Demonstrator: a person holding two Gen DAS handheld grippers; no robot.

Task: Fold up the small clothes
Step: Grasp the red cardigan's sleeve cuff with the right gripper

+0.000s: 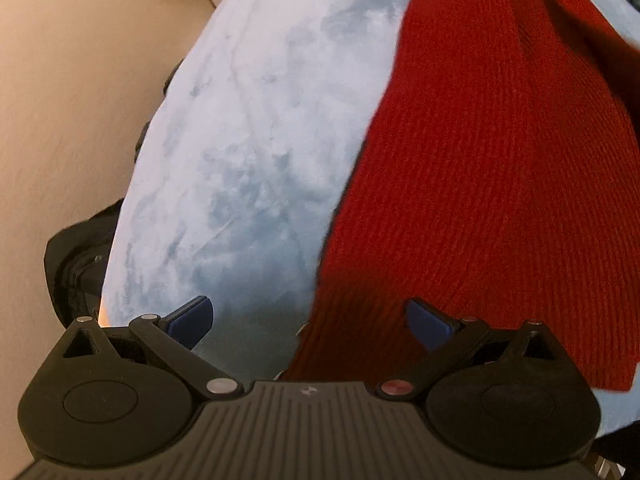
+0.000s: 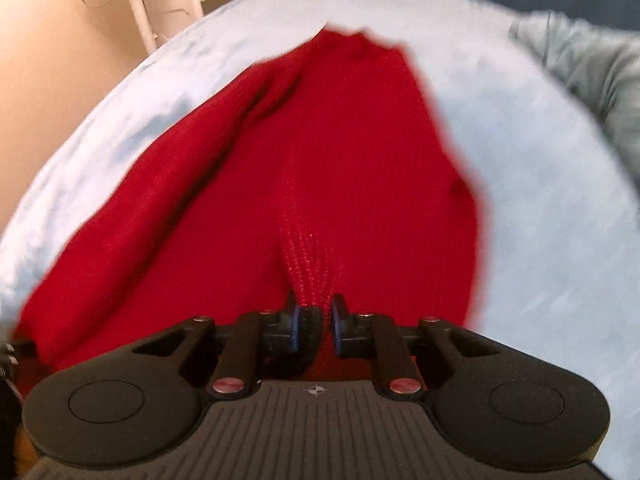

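— So, how is the red knit garment held?

— A stretched fold is pinched at 6 o'clock by the nearly closed right gripper. The left gripper is wide open and empty.

— And how will it handle?

— Soft and light, probably stretchy; an edge should be taken. Beyond, it is spread on the pale blue blanket.
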